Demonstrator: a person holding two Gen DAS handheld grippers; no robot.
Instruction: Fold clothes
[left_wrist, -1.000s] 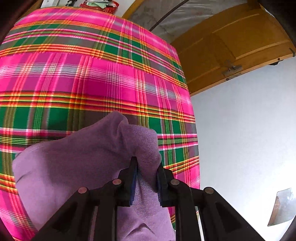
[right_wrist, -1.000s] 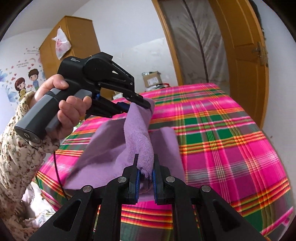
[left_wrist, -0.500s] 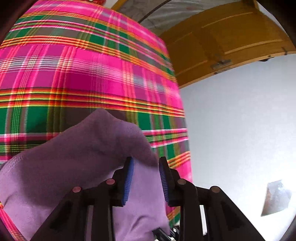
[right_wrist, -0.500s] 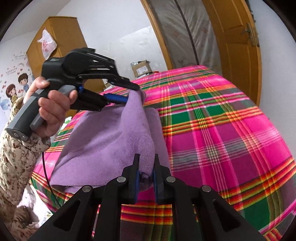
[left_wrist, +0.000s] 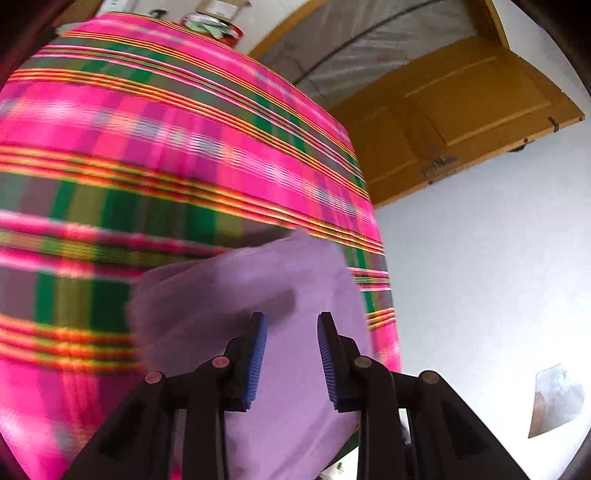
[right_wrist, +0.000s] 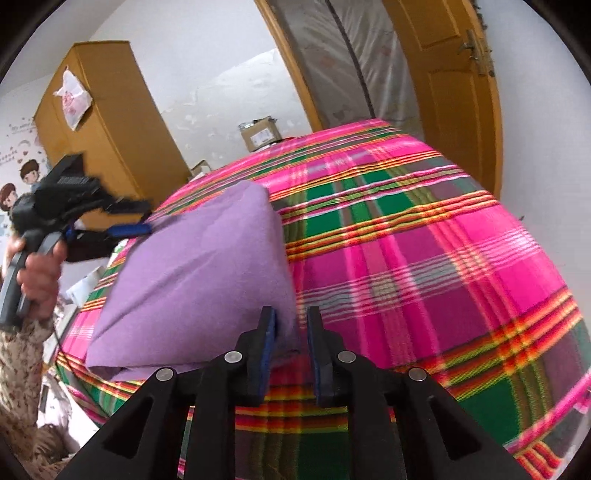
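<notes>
Right wrist view: I see both grippers, right gripper (right_wrist: 291, 325) and left gripper (right_wrist: 142, 218), spread clear of the purple cloth (right_wrist: 199, 273) at frame centre; its unsecured fold may spring open.

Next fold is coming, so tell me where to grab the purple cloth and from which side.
Grip the purple cloth at its near right corner, just ahead of the right gripper, coming in low from the near edge of the bed. It lies flat and folded there, with layered edges along the near side, so open fingers can probably slide around all layers. The left gripper could take the corner on its side.
</notes>
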